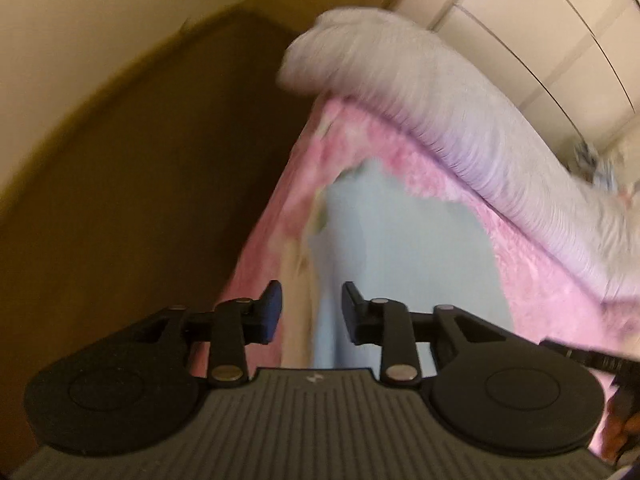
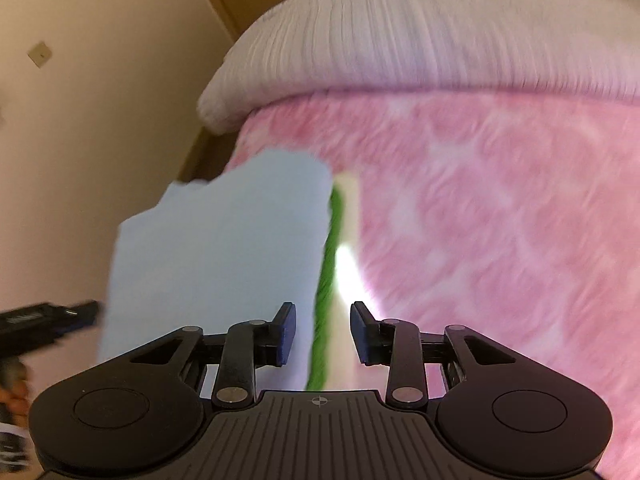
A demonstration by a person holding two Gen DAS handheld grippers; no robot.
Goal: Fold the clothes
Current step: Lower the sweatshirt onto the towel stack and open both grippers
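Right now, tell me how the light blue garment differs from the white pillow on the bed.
The light blue garment is smooth and plain; the white pillow has a ribbed texture. The garment lies flat and thin, with a green edge beside it; the pillow is plump and rounded. The garment is near the cameras; the pillow is at the far end. Both rest on the pink blanket.

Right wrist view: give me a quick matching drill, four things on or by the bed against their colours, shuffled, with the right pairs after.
Things:
1. garment
2. blanket
3. pillow
4. strip along the garment's right edge

Colours:
A. pink
B. green
C. light blue
D. white

Pairs: 1-C, 2-A, 3-D, 4-B

The garment lies flat on the blanket, and the pillow sits at the far end of the bed.
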